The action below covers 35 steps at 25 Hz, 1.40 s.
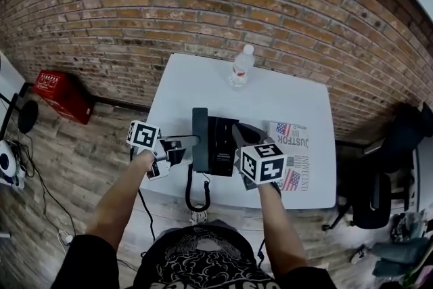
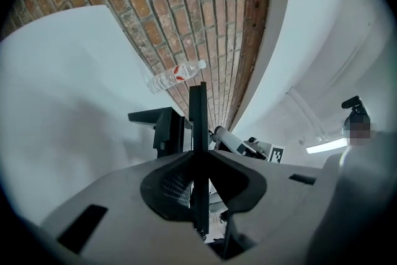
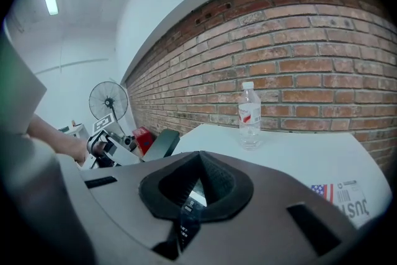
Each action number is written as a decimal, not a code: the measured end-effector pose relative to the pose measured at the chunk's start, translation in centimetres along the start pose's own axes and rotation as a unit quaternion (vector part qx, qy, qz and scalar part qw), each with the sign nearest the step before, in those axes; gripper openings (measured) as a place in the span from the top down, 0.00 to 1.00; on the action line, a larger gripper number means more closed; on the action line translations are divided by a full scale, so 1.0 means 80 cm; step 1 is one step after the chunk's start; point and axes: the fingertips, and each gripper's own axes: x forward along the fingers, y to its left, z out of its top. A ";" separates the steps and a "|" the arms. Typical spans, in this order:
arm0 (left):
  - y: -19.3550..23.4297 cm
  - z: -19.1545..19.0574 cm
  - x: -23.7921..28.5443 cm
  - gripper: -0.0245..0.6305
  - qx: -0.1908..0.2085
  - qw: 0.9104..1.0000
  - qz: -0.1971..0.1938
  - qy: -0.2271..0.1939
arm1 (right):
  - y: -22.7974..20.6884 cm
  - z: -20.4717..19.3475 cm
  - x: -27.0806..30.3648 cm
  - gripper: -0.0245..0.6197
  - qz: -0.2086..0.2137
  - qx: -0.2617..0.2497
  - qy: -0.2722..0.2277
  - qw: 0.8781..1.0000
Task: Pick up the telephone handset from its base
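On the white table [image 1: 203,84] stands a black telephone base [image 1: 222,145], which also shows in the left gripper view as the telephone base [image 2: 162,127]. Its long black handset [image 1: 200,132] lies along the base's left side, with a coiled cord [image 1: 197,194] hanging over the table's front edge. My left gripper [image 1: 193,140] comes in level from the left. It is shut on the handset [image 2: 198,112], seen edge-on as a thin dark bar between the left gripper's [image 2: 200,155] jaws. My right gripper [image 1: 238,133] sits shut over the base's right part. The right gripper [image 3: 198,158] holds nothing.
A clear water bottle [image 1: 240,68] stands at the table's far edge before the brick wall. A newspaper [image 1: 292,145] lies right of the base. A red crate [image 1: 64,95] sits on the floor at the left, a black chair [image 1: 375,193] at the right.
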 end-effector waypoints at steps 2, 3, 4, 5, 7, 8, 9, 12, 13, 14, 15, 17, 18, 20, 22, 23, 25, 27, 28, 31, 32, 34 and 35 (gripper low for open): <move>-0.013 0.003 -0.009 0.85 -0.004 1.000 -0.006 -0.008 | 0.007 0.004 -0.004 0.96 0.000 -0.002 -0.003 1.000; -0.022 0.004 -0.014 0.85 -0.012 1.000 -0.013 -0.015 | 0.012 0.007 -0.006 0.96 0.000 -0.004 -0.005 1.000; -0.029 0.006 -0.019 0.85 -0.014 1.000 -0.015 -0.022 | 0.017 0.010 -0.008 0.96 0.000 -0.007 -0.007 1.000; -0.033 0.008 -0.026 0.85 -0.007 1.000 -0.011 -0.027 | 0.021 0.013 -0.010 0.96 0.000 -0.009 -0.009 1.000; -0.038 0.010 -0.040 0.85 0.007 0.999 -0.003 -0.035 | 0.031 0.018 -0.016 0.96 -0.001 -0.012 -0.014 1.000; -0.045 0.010 -0.045 0.85 0.005 0.999 -0.007 -0.041 | 0.037 0.020 -0.019 0.96 -0.001 -0.012 -0.016 1.000; -0.051 0.009 -0.051 0.85 0.003 0.999 -0.012 -0.046 | 0.043 0.022 -0.022 0.96 -0.002 -0.013 -0.019 1.000; -0.062 0.007 -0.070 0.85 0.017 0.998 -0.006 -0.058 | 0.063 0.028 -0.030 0.96 0.000 -0.018 -0.025 1.000; -0.066 0.006 -0.078 0.85 0.021 0.998 -0.001 -0.063 | 0.070 0.030 -0.032 0.96 0.001 -0.020 -0.026 0.999; -0.070 0.005 -0.085 0.85 0.023 0.997 0.001 -0.069 | 0.078 0.031 -0.034 0.96 0.003 -0.023 -0.027 0.999; -0.074 0.004 -0.093 0.85 0.027 0.997 0.004 -0.075 | 0.085 0.033 -0.035 0.96 0.004 -0.025 -0.029 0.999; -0.084 0.000 -0.107 0.85 0.032 0.996 0.007 -0.085 | 0.101 0.035 -0.040 0.96 0.008 -0.029 -0.032 0.999; -0.090 -0.003 -0.114 0.85 0.029 0.995 0.004 -0.092 | 0.109 0.036 -0.042 0.96 0.010 -0.032 -0.034 0.999; -0.099 -0.008 -0.130 0.85 0.030 0.994 0.003 -0.104 | 0.126 0.038 -0.047 0.96 0.014 -0.036 -0.038 0.999; -0.109 -0.014 -0.147 0.85 0.033 0.993 0.001 -0.116 | 0.145 0.040 -0.051 0.96 0.018 -0.040 -0.042 0.998; -0.115 -0.018 -0.154 0.85 0.030 0.992 -0.003 -0.122 | 0.154 0.041 -0.053 0.96 0.021 -0.041 -0.043 0.998; -0.124 -0.023 -0.166 0.85 0.030 0.990 -0.003 -0.135 | 0.168 0.042 -0.059 0.96 0.025 -0.044 -0.048 0.998; -0.132 -0.028 -0.177 0.85 0.035 0.988 -0.001 -0.148 | 0.179 0.042 -0.066 0.96 0.029 -0.046 -0.053 0.997; -0.135 -0.032 -0.185 0.85 0.037 0.987 0.002 -0.154 | 0.186 0.042 -0.071 0.96 0.030 -0.047 -0.055 0.997; -0.148 -0.047 -0.212 0.85 0.043 0.984 0.014 -0.172 | 0.212 0.042 -0.087 0.96 0.032 -0.052 -0.061 0.996; -0.155 -0.051 -0.220 0.85 0.042 0.983 0.012 -0.180 | 0.220 0.043 -0.091 0.96 0.033 -0.054 -0.064 0.996; -0.164 -0.056 -0.238 0.85 0.049 0.979 0.019 -0.196 | 0.235 0.045 -0.098 0.96 0.036 -0.058 -0.069 0.995; -0.167 -0.058 -0.247 0.85 0.054 0.977 0.024 -0.203 | 0.242 0.046 -0.102 0.96 0.039 -0.060 -0.072 0.995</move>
